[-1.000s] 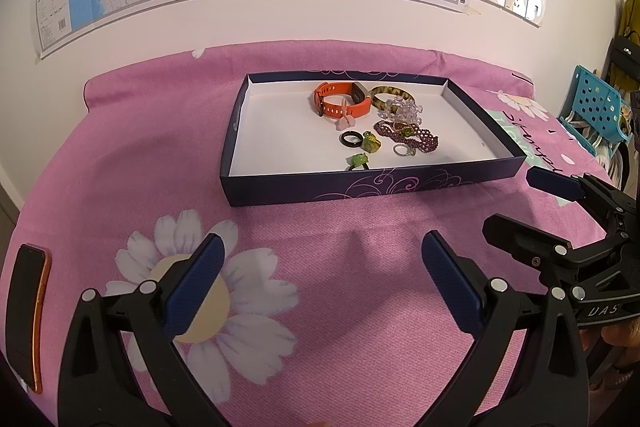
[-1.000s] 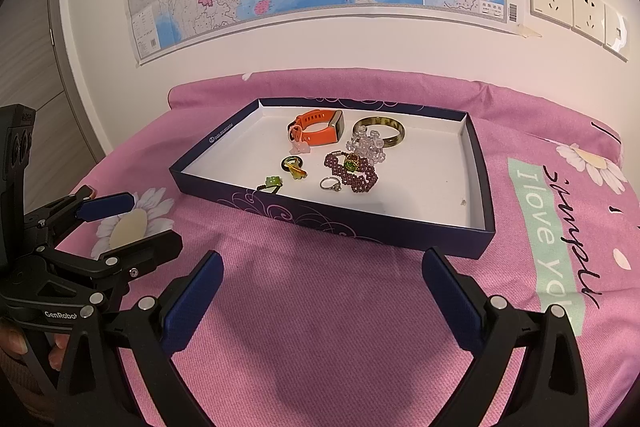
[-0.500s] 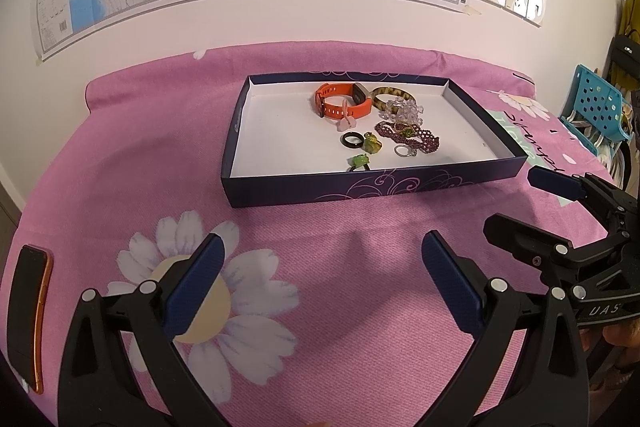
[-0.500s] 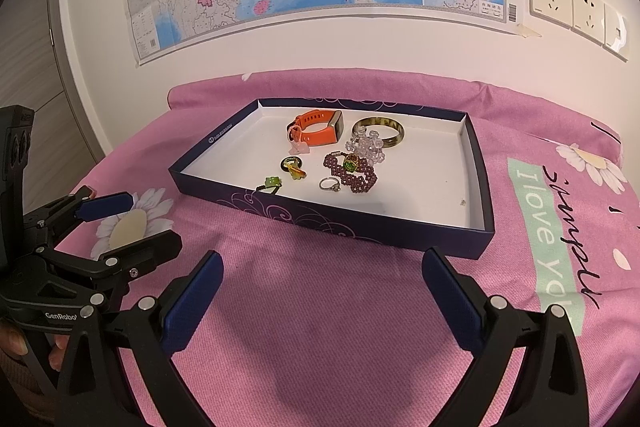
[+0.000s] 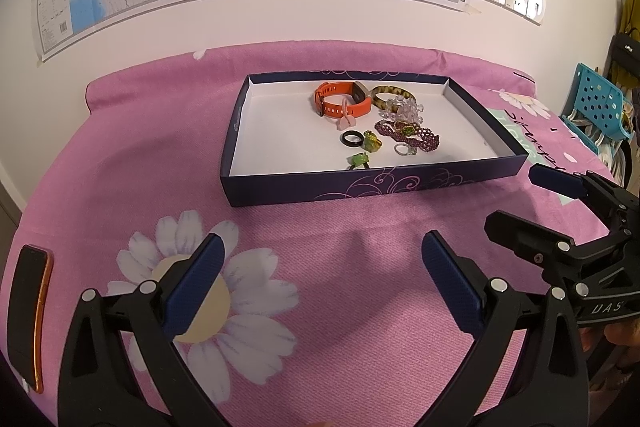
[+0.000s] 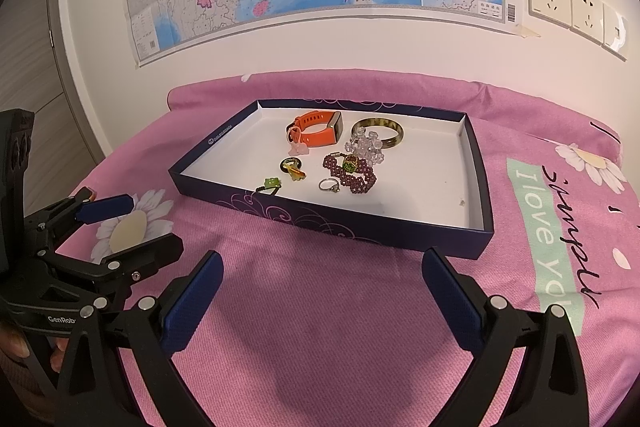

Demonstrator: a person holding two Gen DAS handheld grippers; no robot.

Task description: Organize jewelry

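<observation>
While both hand-held grippers, left (image 5: 320, 283) and right (image 6: 320, 287), hover spread, pinch the light, stiff orange watch (image 6: 318, 129) strap; beaded bracelet (image 6: 352, 173) looks floppy.

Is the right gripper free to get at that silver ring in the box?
Probably yes. The right gripper is open and empty, the box has no lid, and the silver ring lies uncovered beside the beaded bracelet.
</observation>
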